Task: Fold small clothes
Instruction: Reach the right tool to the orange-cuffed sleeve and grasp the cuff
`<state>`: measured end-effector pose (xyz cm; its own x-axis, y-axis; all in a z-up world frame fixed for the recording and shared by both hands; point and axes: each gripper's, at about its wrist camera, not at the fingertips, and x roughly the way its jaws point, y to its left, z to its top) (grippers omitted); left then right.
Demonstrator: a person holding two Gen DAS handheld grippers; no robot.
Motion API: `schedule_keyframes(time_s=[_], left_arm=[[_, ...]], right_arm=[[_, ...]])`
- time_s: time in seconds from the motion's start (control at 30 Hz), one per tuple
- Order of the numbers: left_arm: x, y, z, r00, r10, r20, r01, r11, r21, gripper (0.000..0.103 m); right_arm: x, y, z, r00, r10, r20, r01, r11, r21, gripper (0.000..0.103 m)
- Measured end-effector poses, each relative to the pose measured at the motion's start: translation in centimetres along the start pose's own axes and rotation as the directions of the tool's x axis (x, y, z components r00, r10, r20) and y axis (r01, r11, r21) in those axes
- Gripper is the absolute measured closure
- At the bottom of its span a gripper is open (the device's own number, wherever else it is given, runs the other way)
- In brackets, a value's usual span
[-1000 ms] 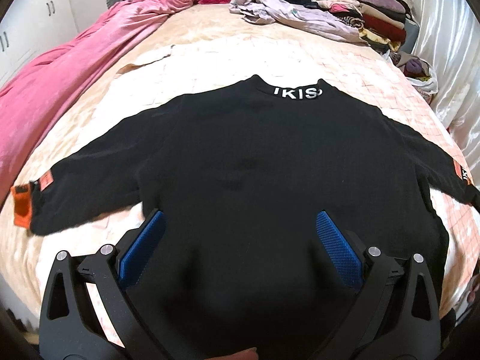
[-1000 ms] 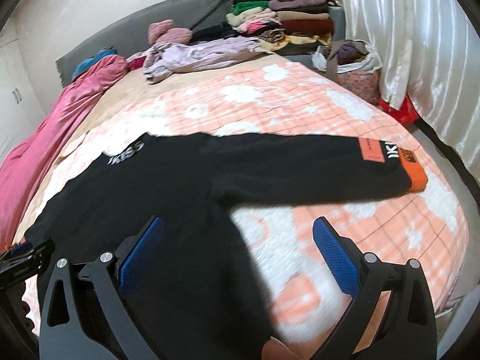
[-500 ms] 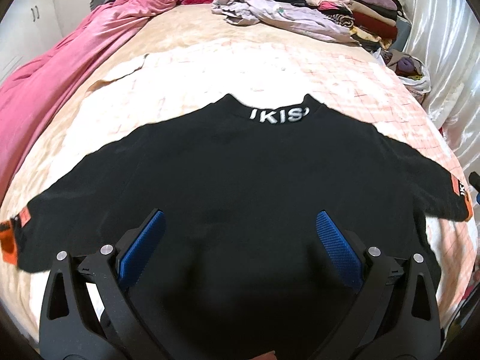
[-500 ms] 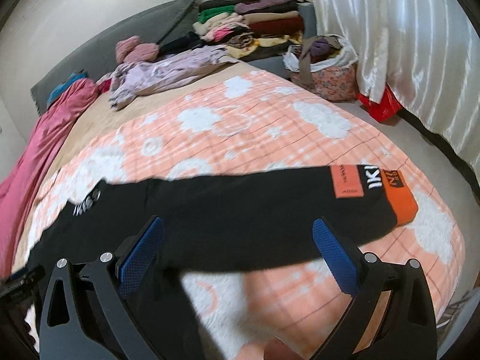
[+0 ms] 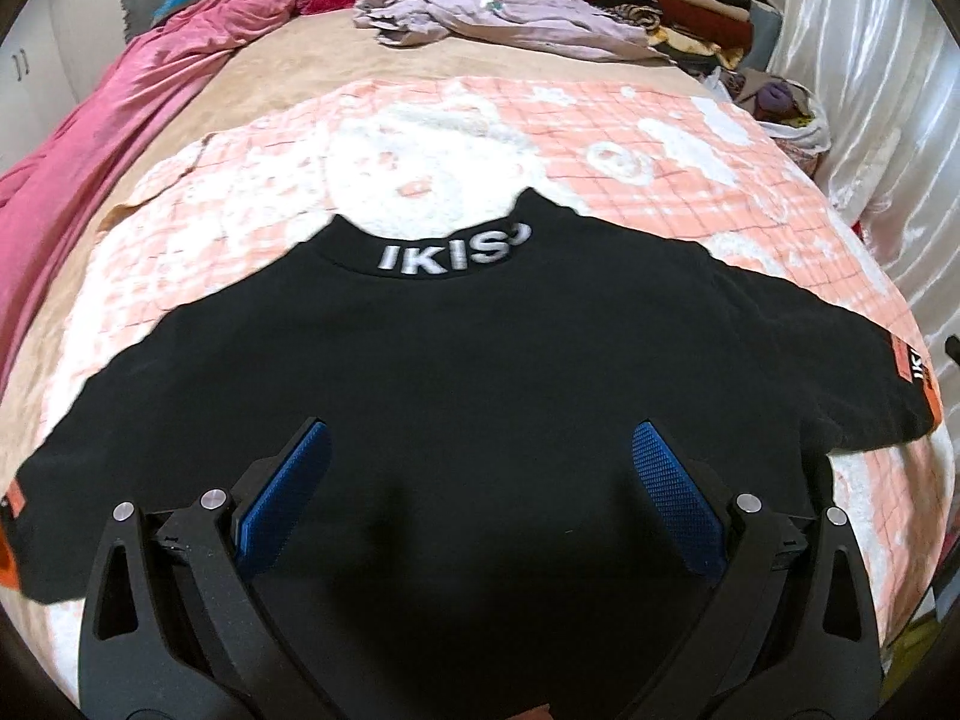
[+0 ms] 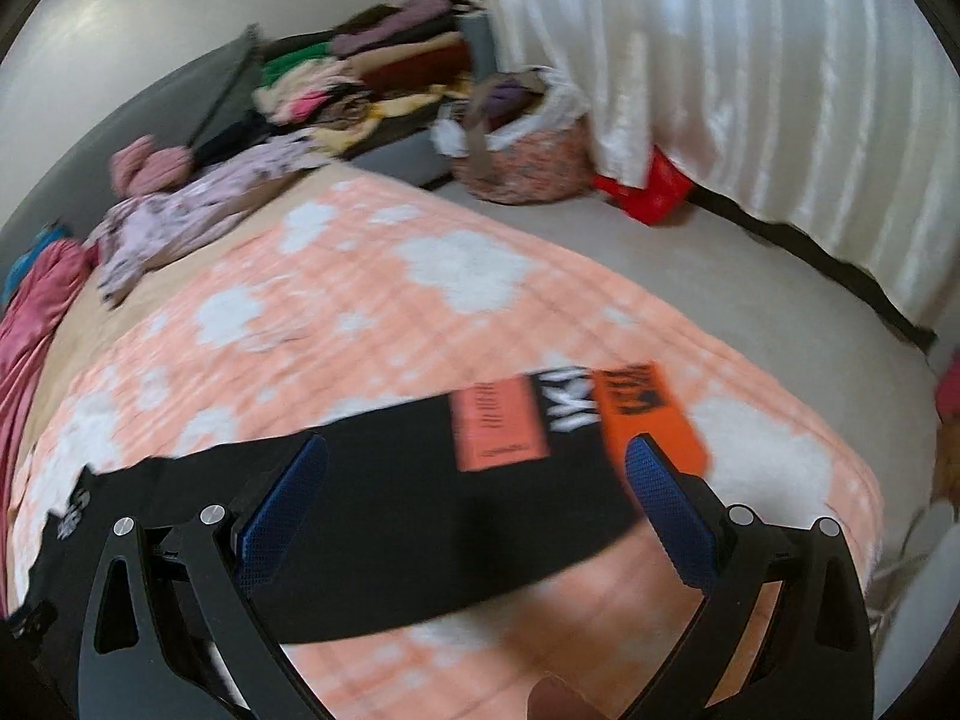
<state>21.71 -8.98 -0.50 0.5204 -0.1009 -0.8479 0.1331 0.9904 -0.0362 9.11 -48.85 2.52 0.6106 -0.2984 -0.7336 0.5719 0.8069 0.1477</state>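
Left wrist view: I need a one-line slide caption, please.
Open left gripper above a black sweater spread flat on the peach blanket.

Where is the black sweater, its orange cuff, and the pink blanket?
black sweater (image 5: 480, 372), left wrist view, middle of its body.
orange cuff (image 6: 651, 414), right wrist view, the sleeve's end.
pink blanket (image 5: 138, 102), left wrist view, its bunched middle along the bed's side.

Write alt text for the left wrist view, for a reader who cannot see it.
A black sweatshirt lies spread flat on a bed's peach checked blanket, sleeves out to both sides, white "IKIS" lettering on its collar. The left gripper hangs open above the lower body, holding nothing. Beyond lie a pink quilt and heaped clothes.
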Motion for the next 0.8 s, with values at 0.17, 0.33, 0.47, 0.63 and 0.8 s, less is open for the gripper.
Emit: schedule_keyframes(time_s=[0.17, 0.33, 0.47, 0.63, 0.8], left_arm=[[1.1, -1.8, -0.6, 1.000, -0.029, -0.011, 0.029, 0.999, 0.032, 0.009], [2.0, -3.3, -1.9, 0.999, -0.039, -0.018, 0.040, 0.996, 0.074, 0.009], [2.7, -3.7, -2.7, 0.999, -0.023, -0.026, 0.025, 0.996, 0.090, 0.009], [3.7, -3.7, -3.3, 0.999, -0.016, -0.041, 0.020, 0.996, 0.089, 0.009], [4.2, -3.5, -3.7, 0.999, -0.020, -0.045, 0.024, 0.997, 0.080, 0.009]], right_arm=[[0.9, -4.8, -0.4, 0.998, -0.054, -0.019, 0.055, 0.992, 0.114, 0.004], [2.8, -7.7, -0.7, 0.994, -0.090, -0.069, 0.100, 0.981, 0.167, 0.004], [4.9, -8.8, -1.2, 0.990, -0.059, -0.126, 0.085, 0.975, 0.206, 0.012], [5.5, -8.5, -1.5, 0.991, -0.001, -0.137, 0.028, 0.981, 0.194, 0.054], [5.1, -9.2, -1.5, 0.987, 0.137, -0.090, -0.110, 0.961, 0.255, 0.081]])
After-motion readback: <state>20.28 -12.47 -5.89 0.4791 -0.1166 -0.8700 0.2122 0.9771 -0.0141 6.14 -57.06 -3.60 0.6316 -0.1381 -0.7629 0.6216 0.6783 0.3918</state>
